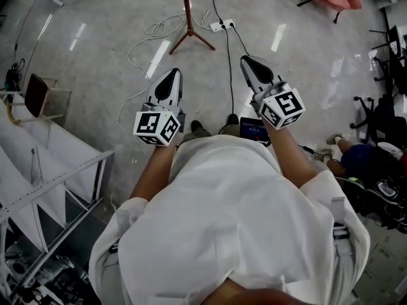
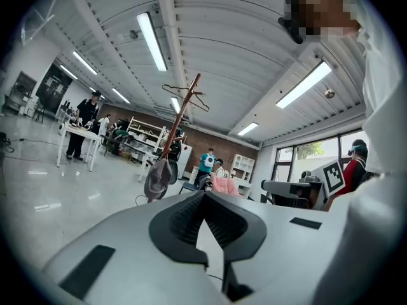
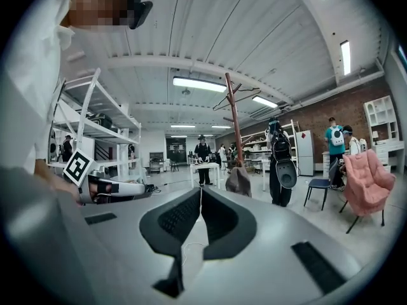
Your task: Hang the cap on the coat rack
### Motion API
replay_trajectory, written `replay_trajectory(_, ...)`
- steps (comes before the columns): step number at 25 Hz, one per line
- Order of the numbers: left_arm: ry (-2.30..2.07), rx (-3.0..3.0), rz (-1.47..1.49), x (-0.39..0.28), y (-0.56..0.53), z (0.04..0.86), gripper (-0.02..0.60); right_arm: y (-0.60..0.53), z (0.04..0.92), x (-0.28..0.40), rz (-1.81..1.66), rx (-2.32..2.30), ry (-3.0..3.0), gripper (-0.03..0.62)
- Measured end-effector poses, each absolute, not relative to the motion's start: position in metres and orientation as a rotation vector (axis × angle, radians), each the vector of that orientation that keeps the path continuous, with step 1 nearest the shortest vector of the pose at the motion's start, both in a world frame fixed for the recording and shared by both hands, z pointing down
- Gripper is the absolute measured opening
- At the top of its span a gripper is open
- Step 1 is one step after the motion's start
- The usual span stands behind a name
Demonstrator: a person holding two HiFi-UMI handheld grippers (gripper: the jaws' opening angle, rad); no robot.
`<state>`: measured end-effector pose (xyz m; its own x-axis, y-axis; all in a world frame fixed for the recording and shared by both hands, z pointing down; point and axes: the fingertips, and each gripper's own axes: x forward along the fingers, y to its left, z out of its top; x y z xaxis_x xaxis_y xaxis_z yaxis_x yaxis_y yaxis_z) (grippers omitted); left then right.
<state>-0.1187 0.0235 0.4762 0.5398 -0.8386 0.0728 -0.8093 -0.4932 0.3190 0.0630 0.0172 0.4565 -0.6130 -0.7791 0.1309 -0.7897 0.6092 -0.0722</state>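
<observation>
Both tools are idle. The left gripper (image 1: pixel 173 74) is held level in front of the person's waist, its jaws pressed together with nothing between them. The right gripper (image 1: pixel 248 60) is carried alongside, well apart from the left and tipped slightly downward. Its jaws likewise meet at the tips and are empty. Neither tool touches anything.

The cap (image 2: pixel 159 178) is on the coat rack (image 2: pixel 182 114). It hangs low against the wooden pole, well below the branching hooks at the top and clear of the floor (image 1: pixel 95 75). Which peg bears it cannot be made out from this far back. The right gripper view agrees: the cap is tight to the pole, with nothing holding it but the rack.

The rack stands ahead of the person on spread feet, well apart from both grippers. A power strip (image 1: pixel 222 25) and loose white cable (image 1: pixel 156 27) lie just beside those feet.

Assessment: the hanging appears done. Closed, empty jaws carried low and level, away from the rack, read as a rest posture — no load to support and nothing to line up. The low position of the cap is probably a matter of reach, since a lower peg suits a tool held level.

Concerns: how securely the cap is seated on its peg cannot be verified from here, and the cable by the rack's feet is a snag hazard for anyone stepping in — a tug there could rock the pole.
</observation>
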Motion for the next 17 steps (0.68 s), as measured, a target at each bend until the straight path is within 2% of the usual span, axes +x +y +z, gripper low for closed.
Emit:
replay_trajectory(5,-1.373,2.467,-0.032,-0.099,0.025,0.476,0.005,0.014,0.442,0.075,0.159,1.281,-2.796,0.023)
replay_trajectory(12,-1.224,2.638,0.058,-0.027,0.024,0.461,0.006,0.02,0.454,0.122,0.245,1.211,-2.811,0.023)
replay_trajectory(17,-1.164,2.644,0.087,-0.01,0.023,0.472,0.006,0.017,0.467,0.129,0.204,1.14,-2.794,0.021)
